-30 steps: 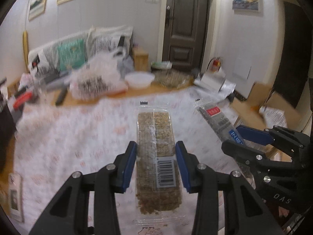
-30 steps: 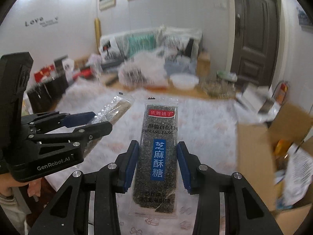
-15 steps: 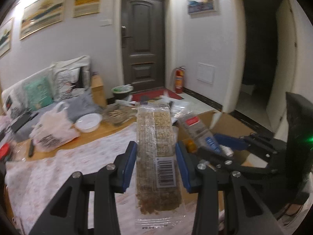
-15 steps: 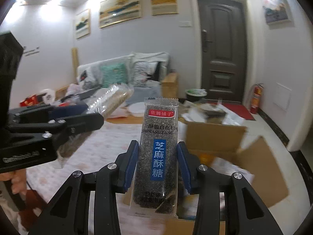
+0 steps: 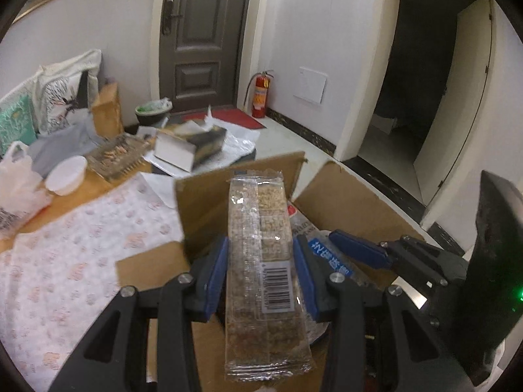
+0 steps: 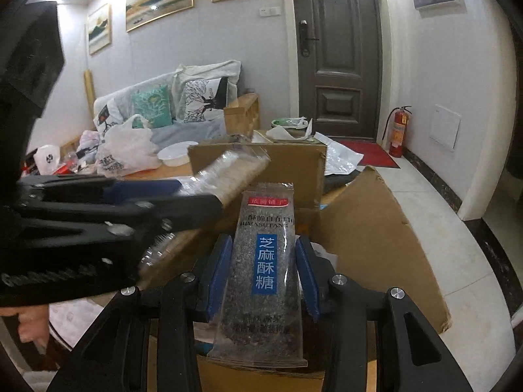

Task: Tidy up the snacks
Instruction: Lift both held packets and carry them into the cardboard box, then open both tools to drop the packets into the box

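Observation:
My left gripper (image 5: 260, 271) is shut on a clear pack of pale grain bars (image 5: 264, 261) with a barcode label. My right gripper (image 6: 264, 271) is shut on a dark sesame candy pack (image 6: 265, 271) with a blue label. Both packs hang over an open cardboard box (image 5: 353, 202), also in the right wrist view (image 6: 369, 228). In the left wrist view the right gripper (image 5: 362, 251) sits just to the right with its pack (image 5: 330, 258). In the right wrist view the left gripper (image 6: 183, 202) crosses from the left, its pack (image 6: 228, 176) pointing up right.
A table with a white floral cloth (image 5: 81, 245) lies to the left, carrying a white bowl (image 5: 65, 174), a plastic bag (image 6: 127, 150) and a small open box (image 5: 189, 147). A sofa with cushions (image 6: 183, 104), a dark door (image 6: 340, 52) and a fire extinguisher (image 6: 398, 130) stand behind.
Both grippers have swung right from over the table to above the open cardboard box, still holding their packs. The two grippers have come closer together.

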`<state>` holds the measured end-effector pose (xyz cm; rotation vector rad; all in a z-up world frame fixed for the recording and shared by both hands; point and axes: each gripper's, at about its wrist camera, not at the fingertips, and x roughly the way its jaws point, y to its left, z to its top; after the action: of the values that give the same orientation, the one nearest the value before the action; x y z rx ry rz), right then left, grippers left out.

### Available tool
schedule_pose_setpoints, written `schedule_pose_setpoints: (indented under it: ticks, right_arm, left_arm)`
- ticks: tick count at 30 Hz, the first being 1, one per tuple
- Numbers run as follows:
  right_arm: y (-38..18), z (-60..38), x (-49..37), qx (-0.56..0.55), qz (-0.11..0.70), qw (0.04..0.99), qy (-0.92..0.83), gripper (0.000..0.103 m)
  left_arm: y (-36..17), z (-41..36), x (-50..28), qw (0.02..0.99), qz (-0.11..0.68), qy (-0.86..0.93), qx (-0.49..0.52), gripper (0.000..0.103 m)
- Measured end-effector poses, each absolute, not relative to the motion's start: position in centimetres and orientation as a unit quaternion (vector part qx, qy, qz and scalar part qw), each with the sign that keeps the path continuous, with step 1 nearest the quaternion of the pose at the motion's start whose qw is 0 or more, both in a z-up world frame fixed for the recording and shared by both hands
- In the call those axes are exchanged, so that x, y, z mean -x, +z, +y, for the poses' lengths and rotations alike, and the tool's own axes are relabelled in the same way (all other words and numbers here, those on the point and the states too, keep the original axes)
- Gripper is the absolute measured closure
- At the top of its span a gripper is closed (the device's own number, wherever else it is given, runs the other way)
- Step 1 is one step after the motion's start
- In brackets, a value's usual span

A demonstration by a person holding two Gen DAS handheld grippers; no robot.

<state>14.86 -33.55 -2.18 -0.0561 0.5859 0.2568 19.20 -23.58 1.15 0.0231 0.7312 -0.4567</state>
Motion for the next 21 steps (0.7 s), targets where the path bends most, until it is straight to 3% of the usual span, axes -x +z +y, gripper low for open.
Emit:
schedule_pose_setpoints:
  ticks: [17, 21]
  right_arm:
    - [-3.2, -33.7, -15.7, 0.041, 0.318, 0.936, 0.144, 0.067]
    - [-2.6, -33.8, -15.4, 0.038, 0.316, 0.938, 0.141, 0.063]
  left_arm:
    - [-1.5, -23.4, -21.8, 0.883, 0.412, -0.224, 0.033, 0.064]
    - [-1.2, -23.0, -21.4, 0.883, 0.410, -0.226, 0.031, 0.063]
